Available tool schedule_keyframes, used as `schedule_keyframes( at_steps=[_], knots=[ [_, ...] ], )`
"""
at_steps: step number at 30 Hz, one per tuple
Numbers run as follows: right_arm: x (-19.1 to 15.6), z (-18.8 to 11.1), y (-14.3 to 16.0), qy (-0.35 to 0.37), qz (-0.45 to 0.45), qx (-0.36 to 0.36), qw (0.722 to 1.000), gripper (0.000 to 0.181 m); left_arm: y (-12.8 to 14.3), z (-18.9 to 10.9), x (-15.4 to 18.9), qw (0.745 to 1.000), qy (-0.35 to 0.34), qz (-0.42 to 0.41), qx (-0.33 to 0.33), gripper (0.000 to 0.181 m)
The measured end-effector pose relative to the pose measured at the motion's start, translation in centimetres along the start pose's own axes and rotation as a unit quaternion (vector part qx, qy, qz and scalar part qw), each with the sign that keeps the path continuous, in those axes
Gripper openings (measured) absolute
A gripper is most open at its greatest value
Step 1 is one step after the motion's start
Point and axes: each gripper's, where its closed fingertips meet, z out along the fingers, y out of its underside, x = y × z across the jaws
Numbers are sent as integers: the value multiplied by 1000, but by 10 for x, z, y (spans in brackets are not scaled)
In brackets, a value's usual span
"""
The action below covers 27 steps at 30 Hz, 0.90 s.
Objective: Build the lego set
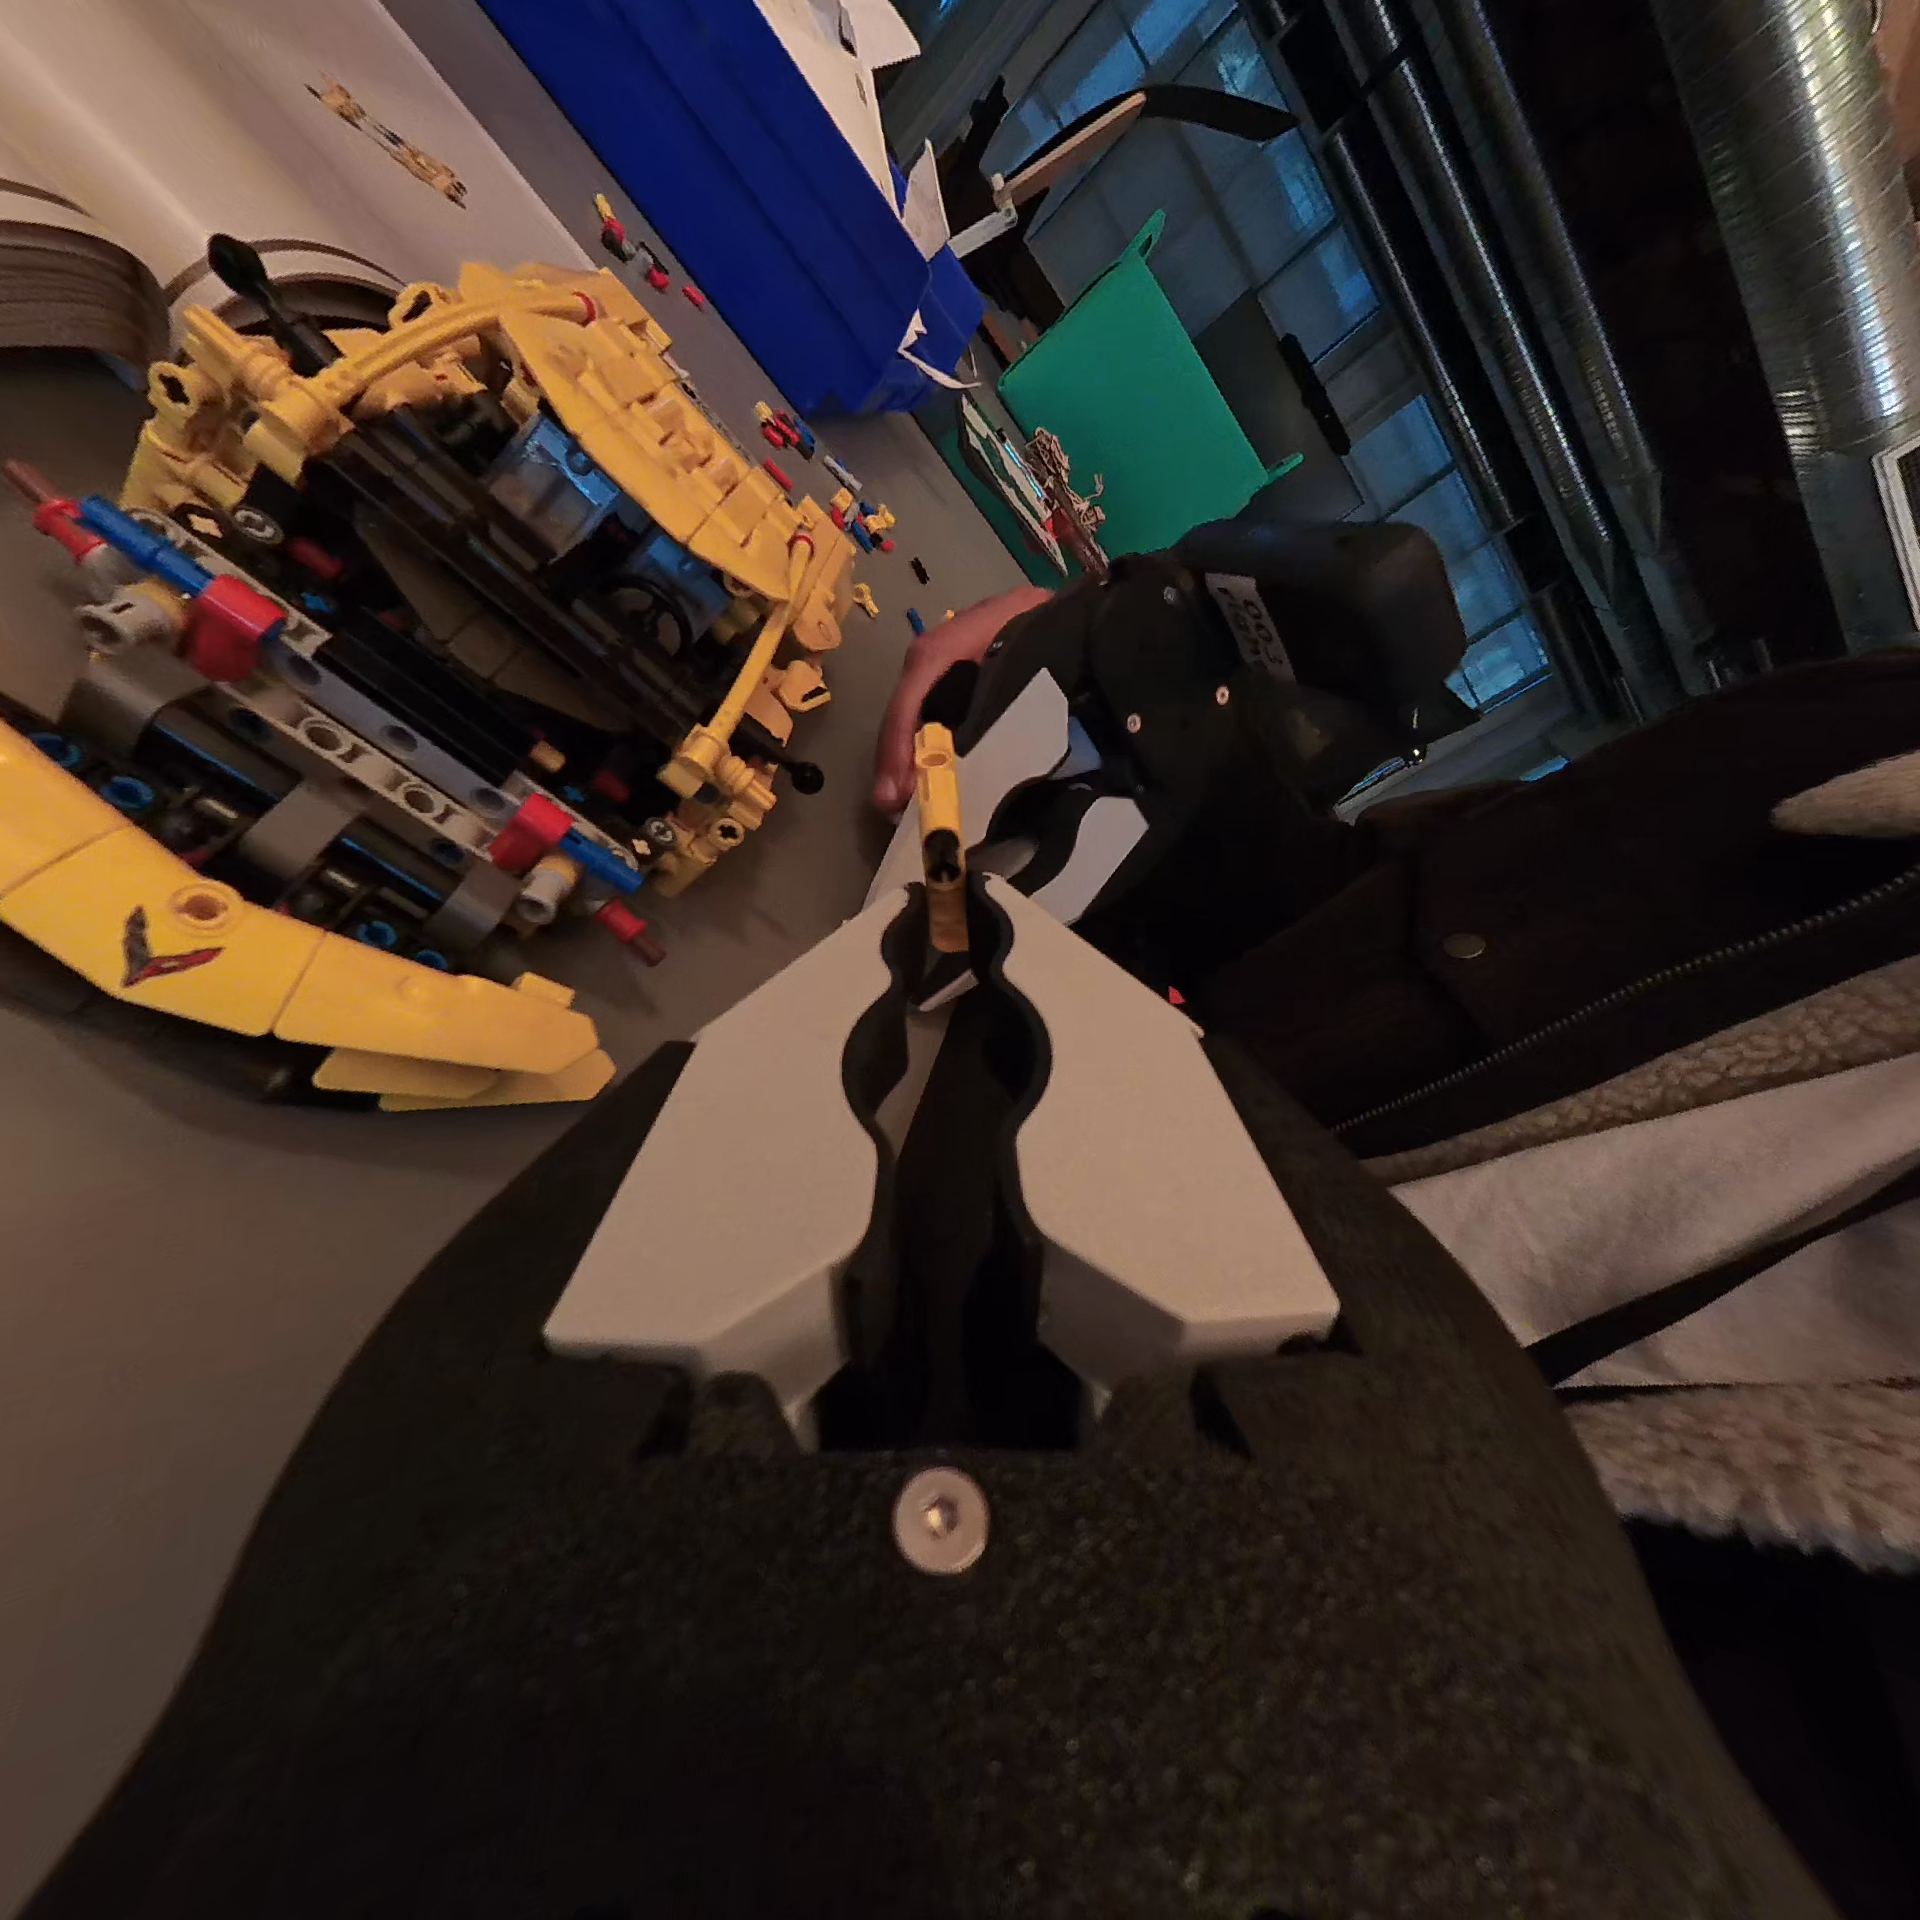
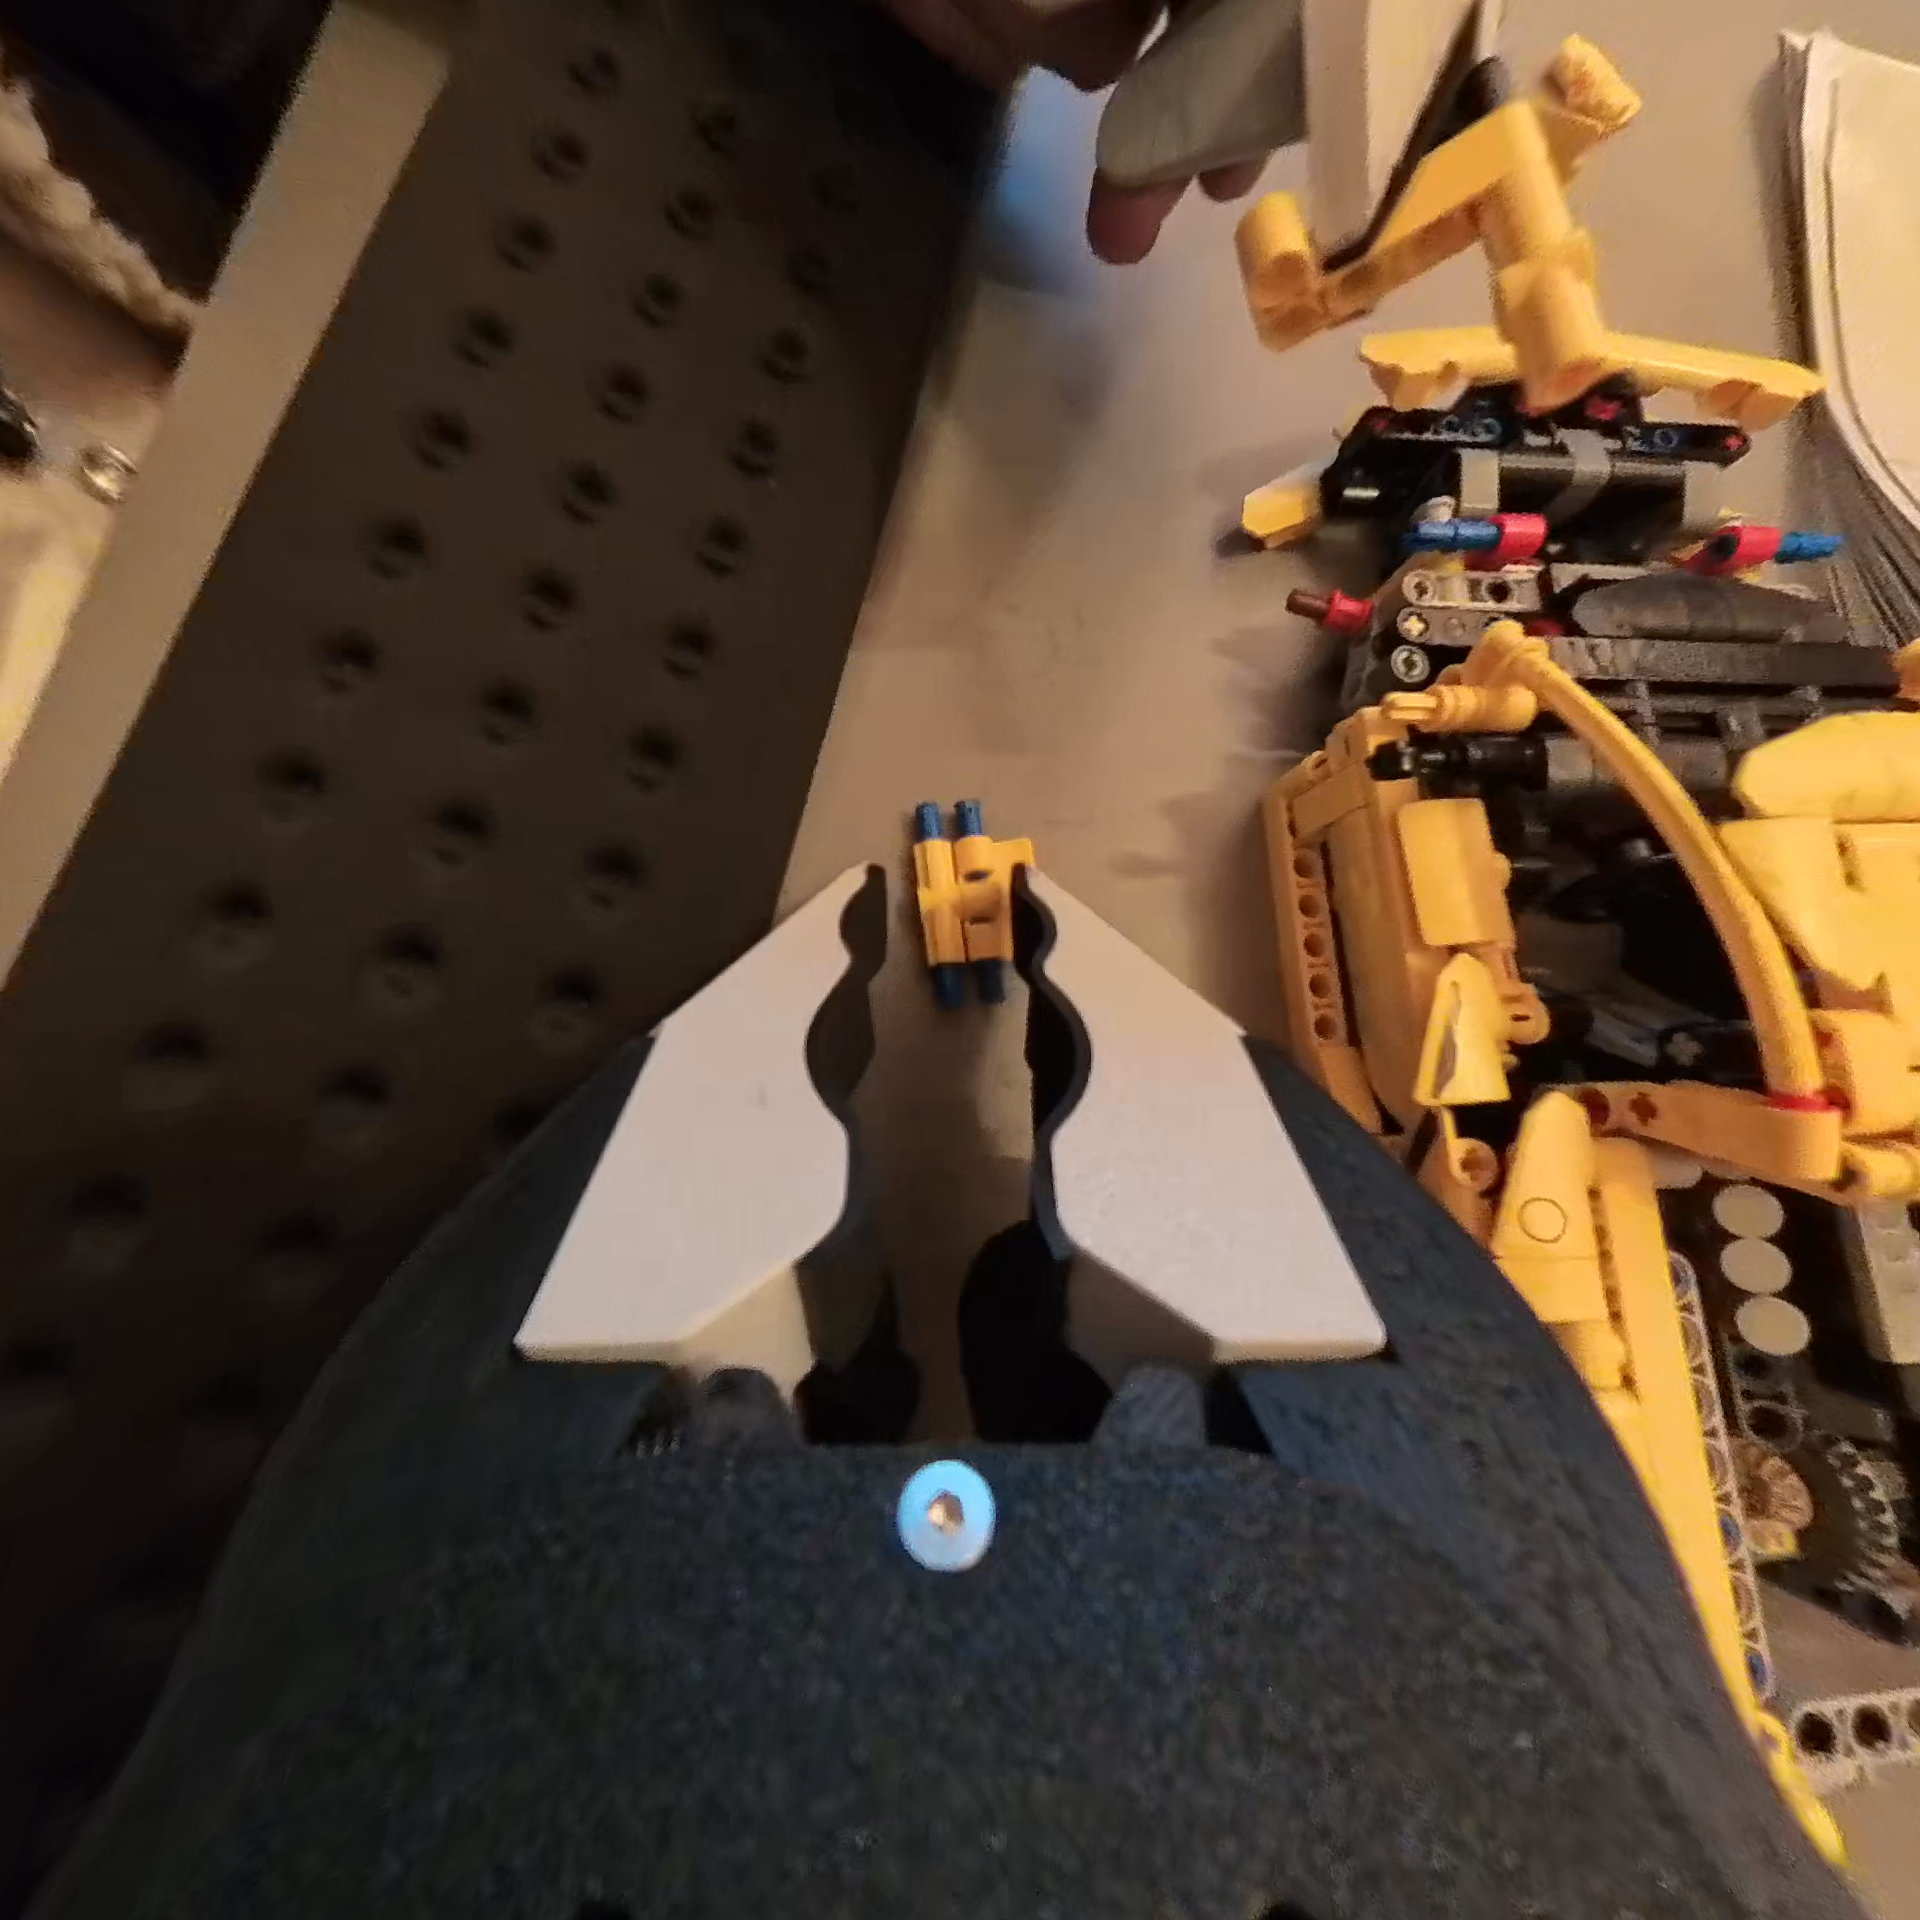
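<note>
I judge the build well along but not finished. The yellow car (image 1: pixel 447 582) stands on the desk (image 1: pixel 260 1247) with its body panels, curved hoses and black frame mostly joined, yet grey beams and red and blue pins are bare along one side, and loose small pieces (image 1: pixel 831 488) lie scattered beyond it.

My left hand-held gripper (image 1: pixel 948 914) is pressed together on a yellow beam (image 1: pixel 940 831), which sticks out past the tips, lifted above the desk and near the car's corner.

My right hand-held gripper (image 2: pixel 951 894) is spread, its tips either side of a small yellow block with blue pins (image 2: pixel 966 904) lying on the desk just beside the car; whether the right tip touches it I cannot tell.
</note>
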Motion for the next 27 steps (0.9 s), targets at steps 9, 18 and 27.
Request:
schedule_keyframes(
  at_steps=[9, 18, 27],
  knots=[
    [0, 8, -3, -13, -3, 23, 1000, 19, 1, 0, 3, 1000, 12, -2, 0, 6],
    [11, 8, -18, 13, 6, 36, 999, 14, 5, 3, 1, 1000, 14, -18, -17, 7],
    [49, -22, -73, 263, -207, 8, 943, 14, -3, -2, 4, 996, 62, -71, 4, 7]
  ],
)
